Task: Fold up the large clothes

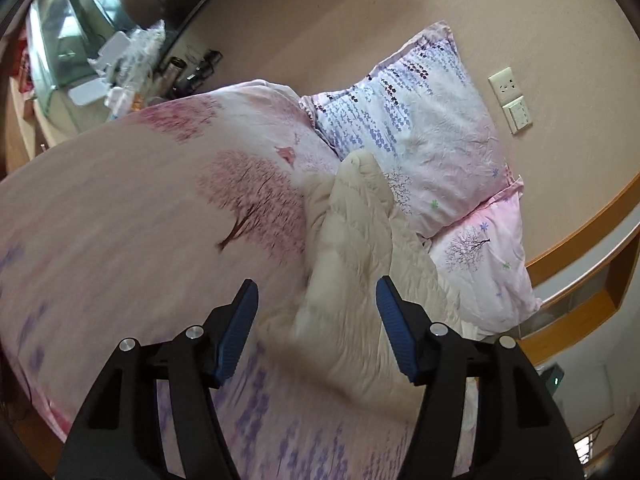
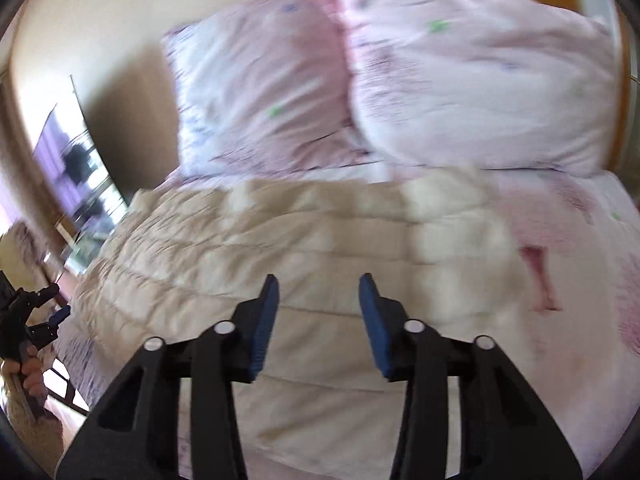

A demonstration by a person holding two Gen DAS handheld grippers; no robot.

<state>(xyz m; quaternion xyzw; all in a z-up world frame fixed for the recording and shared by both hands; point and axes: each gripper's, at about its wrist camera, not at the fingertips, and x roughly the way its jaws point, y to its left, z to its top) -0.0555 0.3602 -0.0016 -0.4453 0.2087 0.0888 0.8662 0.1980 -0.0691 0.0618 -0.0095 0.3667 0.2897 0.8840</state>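
A cream quilted jacket (image 1: pixel 352 240) lies bunched on the pink floral bedspread (image 1: pixel 120 200), close to the pillows. My left gripper (image 1: pixel 317 282) hovers just before it, open, with nothing pinched between the blue pads. In the right wrist view the same jacket (image 2: pixel 280 240) spreads flat across the bed, blurred. My right gripper (image 2: pixel 319 278) hangs above its middle, jaws apart and holding nothing. At the far left edge of that view a hand (image 2: pixel 30 380) carries the left gripper (image 2: pixel 56 304) beside the jacket's edge.
Two floral pillows (image 1: pixel 420 120) (image 1: pixel 488 264) lean against the wall at the head of the bed. Wall sockets (image 1: pixel 510 98) sit above them. A wooden ledge (image 1: pixel 580 240) runs along the right. A cluttered desk (image 1: pixel 120 64) stands past the bed's far side.
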